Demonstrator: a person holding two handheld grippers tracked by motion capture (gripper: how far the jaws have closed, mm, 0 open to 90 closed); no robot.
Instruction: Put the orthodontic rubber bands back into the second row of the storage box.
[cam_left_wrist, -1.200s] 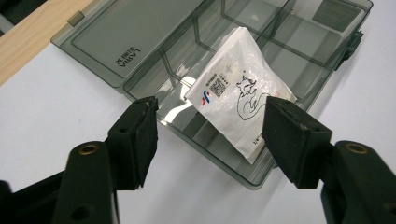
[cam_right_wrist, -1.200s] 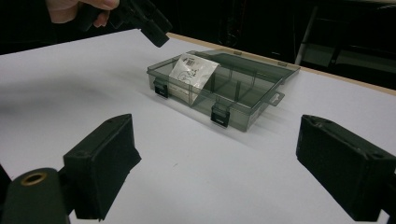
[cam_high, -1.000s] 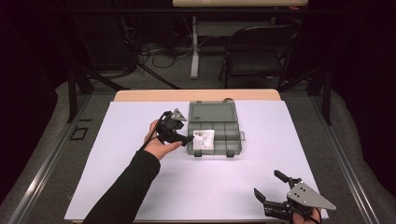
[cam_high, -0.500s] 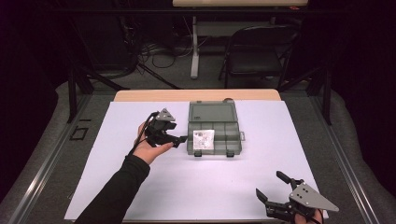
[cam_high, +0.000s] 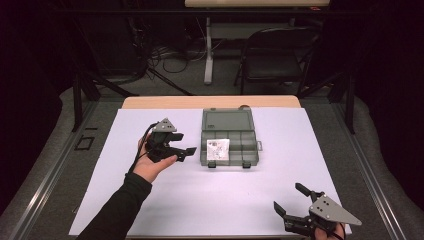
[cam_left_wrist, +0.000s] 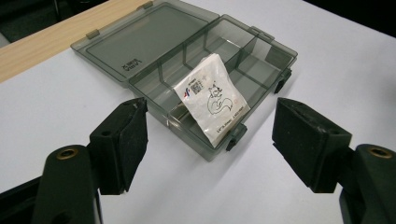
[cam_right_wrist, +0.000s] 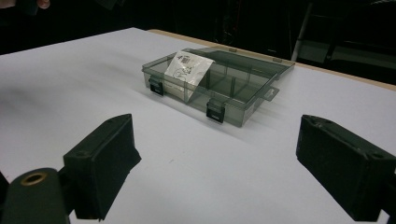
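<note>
My box (cam_left_wrist: 154, 51) looks like smoky see-through plastic, pretty glossy. The packet (cam_left_wrist: 212, 95) inside is shiny white film. My gripper pads (cam_left_wrist: 133, 140) beside it are matt black and rough.

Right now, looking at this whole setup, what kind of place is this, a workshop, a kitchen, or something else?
Most likely a lab or recording studio, not a kitchen. A table covered with a plain white sheet stands among dark surroundings, cables trail over the floor behind it, and a folding chair sits at the back.

Bright, even light on the white table (cam_high: 150, 210), dark surroundings, soft shadows, slightly blurred near claws.
</note>
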